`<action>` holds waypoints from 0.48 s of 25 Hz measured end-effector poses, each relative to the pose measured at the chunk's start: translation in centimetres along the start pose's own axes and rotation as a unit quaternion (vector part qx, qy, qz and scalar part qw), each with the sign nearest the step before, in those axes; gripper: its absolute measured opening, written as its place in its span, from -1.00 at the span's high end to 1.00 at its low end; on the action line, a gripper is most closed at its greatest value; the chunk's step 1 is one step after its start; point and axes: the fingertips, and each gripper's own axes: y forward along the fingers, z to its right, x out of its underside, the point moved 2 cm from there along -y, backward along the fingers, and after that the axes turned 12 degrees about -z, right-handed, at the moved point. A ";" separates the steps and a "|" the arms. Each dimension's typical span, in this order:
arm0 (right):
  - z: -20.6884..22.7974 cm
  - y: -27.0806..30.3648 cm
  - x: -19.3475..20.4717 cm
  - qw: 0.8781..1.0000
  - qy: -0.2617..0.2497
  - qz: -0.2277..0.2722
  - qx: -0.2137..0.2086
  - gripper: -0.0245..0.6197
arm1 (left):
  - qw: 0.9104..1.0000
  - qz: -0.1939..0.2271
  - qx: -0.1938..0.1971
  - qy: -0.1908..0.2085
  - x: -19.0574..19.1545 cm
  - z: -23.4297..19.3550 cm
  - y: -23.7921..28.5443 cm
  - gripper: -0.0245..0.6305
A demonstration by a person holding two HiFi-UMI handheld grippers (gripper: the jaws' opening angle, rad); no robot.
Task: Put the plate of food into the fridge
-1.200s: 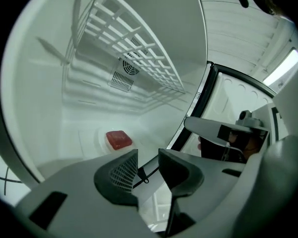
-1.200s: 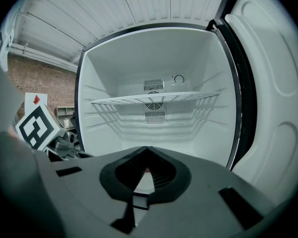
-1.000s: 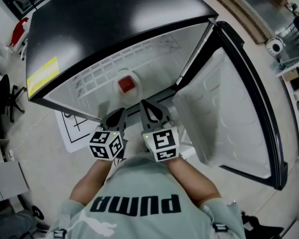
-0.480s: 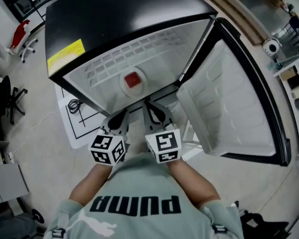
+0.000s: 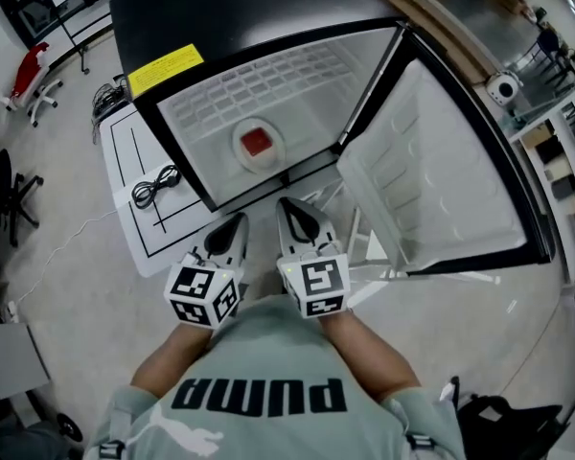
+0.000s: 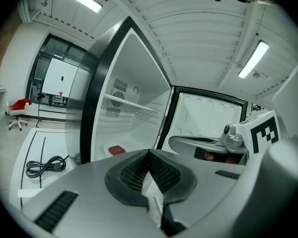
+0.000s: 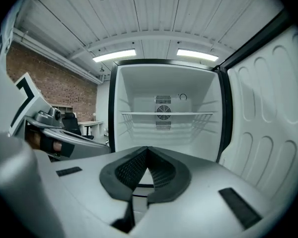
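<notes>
On the left, the black cable [image 5: 153, 186] is lying on the white mat [image 5: 120, 156], well clear of the path. The left gripper [image 5: 239, 220], closed and empty, is drawing back from the fridge [image 5: 249, 12]. The plate of food [image 5: 257, 147] is now sitting inside it. The right gripper [image 5: 287, 204], also closed on nothing, is retreating too. The door [image 5: 441, 180] is standing open and probably needs closing next.

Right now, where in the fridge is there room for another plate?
The wire shelf is bare from wall to wall. The fridge floor has bare room on both sides of the plate of food. Only the plate's own spot, near the front middle, is taken. The door is bare too.
</notes>
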 end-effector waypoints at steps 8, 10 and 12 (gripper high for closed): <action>-2.6 -3.6 0.8 1.000 0.006 0.003 0.021 0.91 | 1.000 0.003 0.022 0.000 1.8 1.2 -3.6 0.91; -3.0 -4.6 0.8 1.000 0.006 0.004 0.027 0.91 | 1.000 0.001 0.027 0.002 2.1 1.8 -4.3 0.91; -3.2 -5.4 0.7 0.999 0.003 0.010 0.034 0.91 | 1.000 0.003 0.029 0.007 2.1 2.4 -5.1 0.91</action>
